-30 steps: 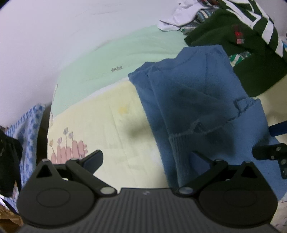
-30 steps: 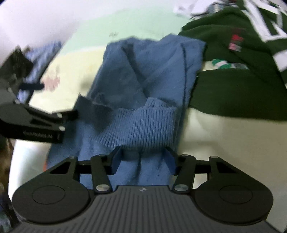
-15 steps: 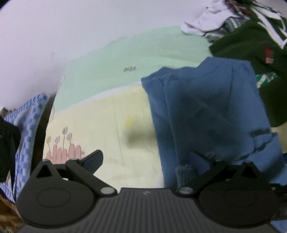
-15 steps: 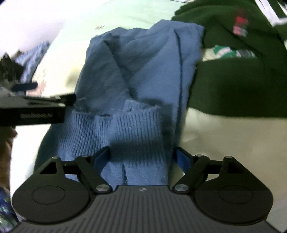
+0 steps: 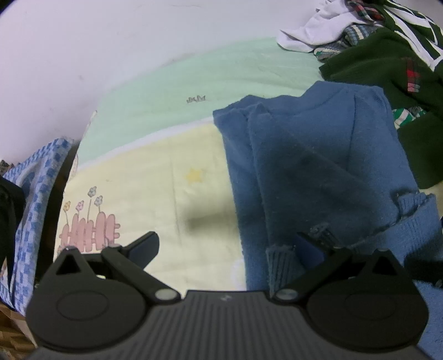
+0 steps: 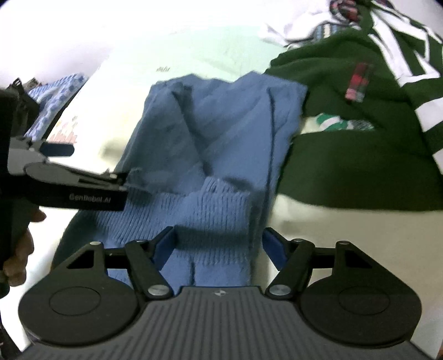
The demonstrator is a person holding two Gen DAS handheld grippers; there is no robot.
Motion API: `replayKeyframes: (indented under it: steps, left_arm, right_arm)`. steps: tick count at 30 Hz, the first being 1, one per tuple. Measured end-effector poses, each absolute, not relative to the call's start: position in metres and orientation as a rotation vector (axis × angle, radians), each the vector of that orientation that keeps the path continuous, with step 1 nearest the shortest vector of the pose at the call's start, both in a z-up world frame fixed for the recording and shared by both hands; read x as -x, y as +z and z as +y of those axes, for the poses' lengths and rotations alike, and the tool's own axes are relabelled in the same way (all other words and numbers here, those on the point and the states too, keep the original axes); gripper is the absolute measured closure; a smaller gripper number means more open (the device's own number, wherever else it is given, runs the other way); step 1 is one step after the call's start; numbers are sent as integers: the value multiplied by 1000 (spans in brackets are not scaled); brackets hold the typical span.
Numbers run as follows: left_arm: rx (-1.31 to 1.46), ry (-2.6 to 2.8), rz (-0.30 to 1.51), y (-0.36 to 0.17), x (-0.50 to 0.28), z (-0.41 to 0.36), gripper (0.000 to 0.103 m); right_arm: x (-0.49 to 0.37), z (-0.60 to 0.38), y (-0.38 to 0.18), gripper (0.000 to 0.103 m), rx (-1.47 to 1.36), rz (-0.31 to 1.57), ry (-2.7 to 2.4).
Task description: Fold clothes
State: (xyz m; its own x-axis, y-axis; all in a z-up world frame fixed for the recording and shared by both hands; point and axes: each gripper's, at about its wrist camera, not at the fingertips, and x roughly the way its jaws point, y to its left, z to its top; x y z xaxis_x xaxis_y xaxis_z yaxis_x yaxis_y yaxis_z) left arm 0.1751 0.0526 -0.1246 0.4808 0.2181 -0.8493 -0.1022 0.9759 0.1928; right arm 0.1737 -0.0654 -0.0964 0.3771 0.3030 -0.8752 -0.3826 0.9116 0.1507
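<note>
A blue knit sweater lies lengthwise on the bed, sleeves folded in, with its ribbed hem nearest me. My right gripper straddles the hem. Its jaws are closing, the rib lies between them, and the pads stand just off the cloth. My left gripper is open wide. Its right finger rests at the hem's left corner and its left finger hangs over bare sheet. In the right wrist view the left gripper reaches in from the left, held by a hand.
A dark green sweater with white stripes is heaped right of the blue one, with a white garment behind it. The sheet is yellow and pale green. A blue checked cloth hangs at the left edge, below a white wall.
The right jaws spread away from the bunched hem, then narrowed a little, and the hem settled flatter. The left gripper sank toward the hem's left corner and rolled slightly.
</note>
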Motion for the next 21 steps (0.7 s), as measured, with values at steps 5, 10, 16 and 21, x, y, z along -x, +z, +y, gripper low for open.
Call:
replayKeyframes:
  steps: [5, 10, 16, 21]
  left_arm:
    - [-126, 186, 1044, -127, -176, 53, 1]
    - [-135, 175, 1039, -130, -182, 54, 1]
    - [-114, 154, 1039, -136, -192, 59, 0]
    - [-111, 142, 1020, -136, -204, 61, 0]
  right_arm:
    - [-176, -68, -96, 37, 39, 1097, 424]
    - [-183, -64, -98, 37, 72, 1093, 428]
    - [-205, -70, -101, 37, -25, 1114, 396]
    - [-221, -69, -104, 42, -35, 1099, 362]
